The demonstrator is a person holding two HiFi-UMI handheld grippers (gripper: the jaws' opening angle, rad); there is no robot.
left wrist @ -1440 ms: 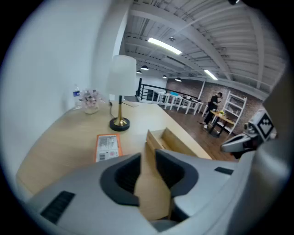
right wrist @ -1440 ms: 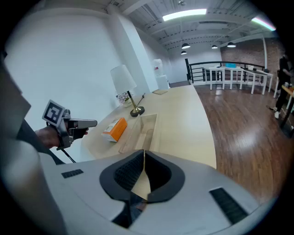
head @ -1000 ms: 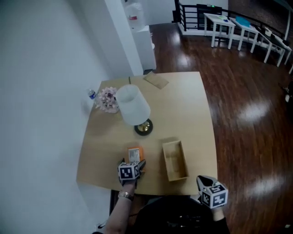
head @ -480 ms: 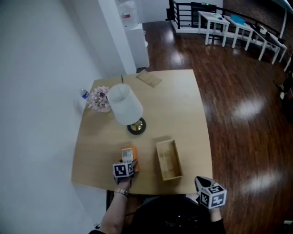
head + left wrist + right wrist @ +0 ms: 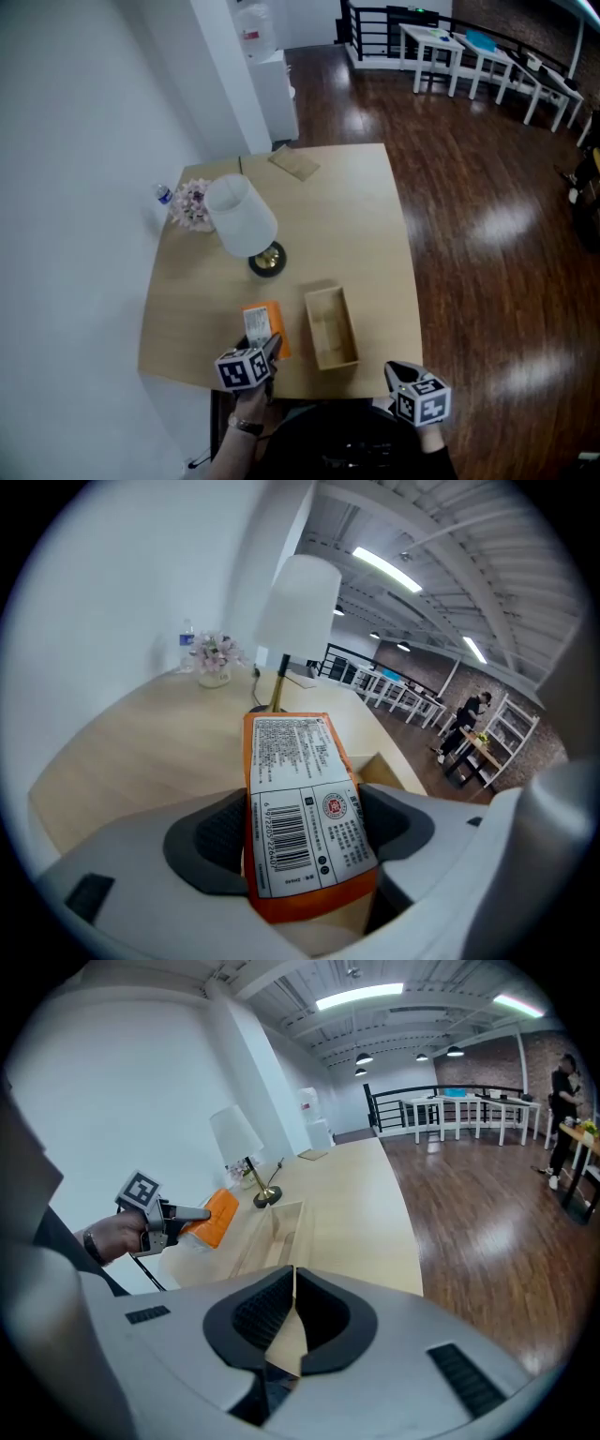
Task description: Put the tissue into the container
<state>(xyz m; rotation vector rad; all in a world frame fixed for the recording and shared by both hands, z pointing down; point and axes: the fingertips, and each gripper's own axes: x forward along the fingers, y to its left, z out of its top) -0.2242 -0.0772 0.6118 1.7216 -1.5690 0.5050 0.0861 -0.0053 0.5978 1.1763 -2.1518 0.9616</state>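
The tissue is an orange pack [image 5: 262, 328] with a white printed label, lying lengthwise between the jaws of my left gripper [image 5: 268, 347] near the table's front edge. In the left gripper view the pack [image 5: 302, 808] fills the gap and both dark pads touch its sides as the jaws are closing. The right gripper view shows the pack [image 5: 214, 1216] held slightly above the tabletop. The container is an open wooden box [image 5: 330, 326], just right of the pack. My right gripper [image 5: 400, 372] hovers off the table's front right edge, pads together, with nothing in it [image 5: 294, 1302].
A white-shaded lamp [image 5: 242, 217] on a round base stands behind the pack. A flower pot [image 5: 192, 206] and a water bottle [image 5: 163, 194] sit at the far left, a brown paper piece [image 5: 293, 163] at the far edge. White tables [image 5: 469, 47] stand across the wood floor.
The left gripper's jaws have closed in on the tissue pack, and it has drawn back slightly toward the table's front edge. The right gripper has stayed low at the front right.
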